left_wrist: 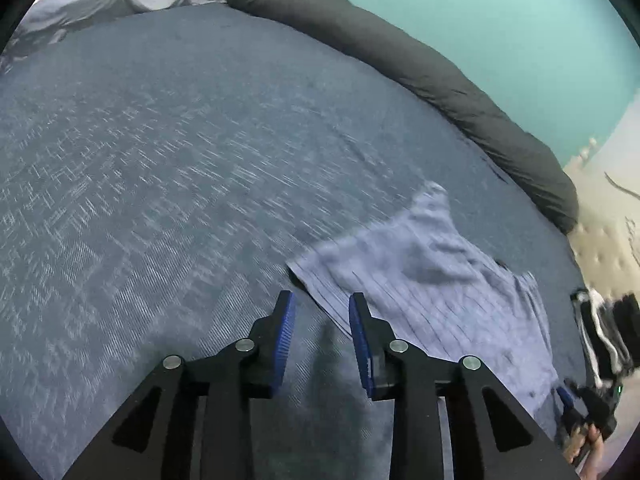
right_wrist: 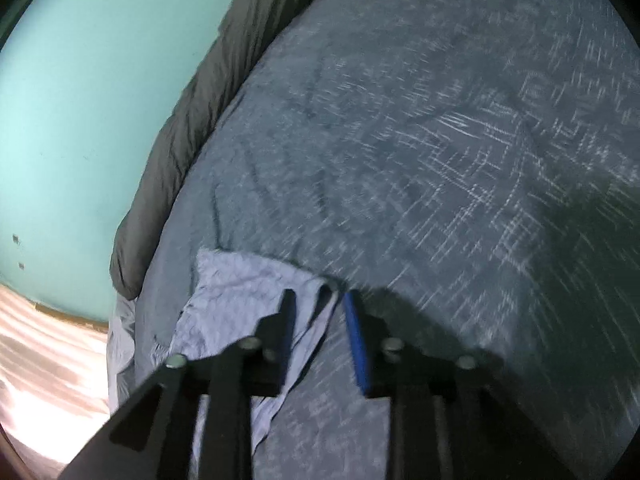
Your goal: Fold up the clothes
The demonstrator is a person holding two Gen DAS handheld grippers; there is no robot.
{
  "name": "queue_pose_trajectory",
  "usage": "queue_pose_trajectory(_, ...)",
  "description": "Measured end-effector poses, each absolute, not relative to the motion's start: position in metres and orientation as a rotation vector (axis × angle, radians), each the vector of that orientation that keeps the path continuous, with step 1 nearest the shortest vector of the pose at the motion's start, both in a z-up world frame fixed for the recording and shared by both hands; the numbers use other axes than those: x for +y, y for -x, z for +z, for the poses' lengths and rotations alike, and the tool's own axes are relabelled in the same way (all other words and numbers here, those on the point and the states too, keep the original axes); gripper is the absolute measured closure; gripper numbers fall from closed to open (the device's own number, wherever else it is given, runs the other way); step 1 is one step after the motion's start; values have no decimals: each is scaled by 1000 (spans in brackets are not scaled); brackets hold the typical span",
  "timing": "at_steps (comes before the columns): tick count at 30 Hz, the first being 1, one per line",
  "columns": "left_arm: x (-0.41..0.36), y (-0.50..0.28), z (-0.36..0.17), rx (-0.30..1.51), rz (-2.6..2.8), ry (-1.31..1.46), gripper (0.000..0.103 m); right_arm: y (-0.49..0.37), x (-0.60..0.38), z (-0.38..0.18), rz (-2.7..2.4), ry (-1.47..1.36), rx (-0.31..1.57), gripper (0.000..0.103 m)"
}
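- Two claws were over the bed (left_wrist: 160, 160), both with jaws apart and gripping nothing.
- The left claw (left_wrist: 322, 336) hung just off the near-left corner of the light blue striped shirt (left_wrist: 432, 280), not touching it.
- The right claw (right_wrist: 318, 332) sat loosely over the shirt's edge, fabric lying slack beneath.
- The shirt lay flat-ish near the bed's edge by the dark rolled blanket (left_wrist: 400, 48).

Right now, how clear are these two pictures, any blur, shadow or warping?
Left wrist view: bedspread streaked by motion blur, pale striped garment soft, strong fisheye curve, left tongs sharp. Right wrist view: blurrier overall, right tongs smeared, dark shadow at right on the bedspread, sunlit glare on the floor.
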State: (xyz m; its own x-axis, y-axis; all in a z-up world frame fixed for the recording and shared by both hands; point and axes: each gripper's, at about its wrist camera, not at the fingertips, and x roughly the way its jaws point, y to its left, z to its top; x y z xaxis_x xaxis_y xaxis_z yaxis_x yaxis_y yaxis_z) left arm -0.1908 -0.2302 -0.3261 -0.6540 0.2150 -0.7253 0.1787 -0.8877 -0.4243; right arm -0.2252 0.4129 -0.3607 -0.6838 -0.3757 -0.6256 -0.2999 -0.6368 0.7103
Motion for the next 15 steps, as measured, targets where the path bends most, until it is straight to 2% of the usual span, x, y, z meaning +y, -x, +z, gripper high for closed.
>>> queue_pose_trajectory(4, -180, 173, -330, -665, 2527, 1332, 72, 218, 370, -345, -2416, -1247, -1169, 75)
queue_pose_trajectory(8, -129, 161, -333, -541, 2398, 1355, 72, 218, 311, -353, -2203, -1338, -1031, 75)
queue_pose_trajectory(15, -98, 153, -342, -470, 2317, 1387, 72, 213, 253, -361, -2099, -1382, -824, 75)
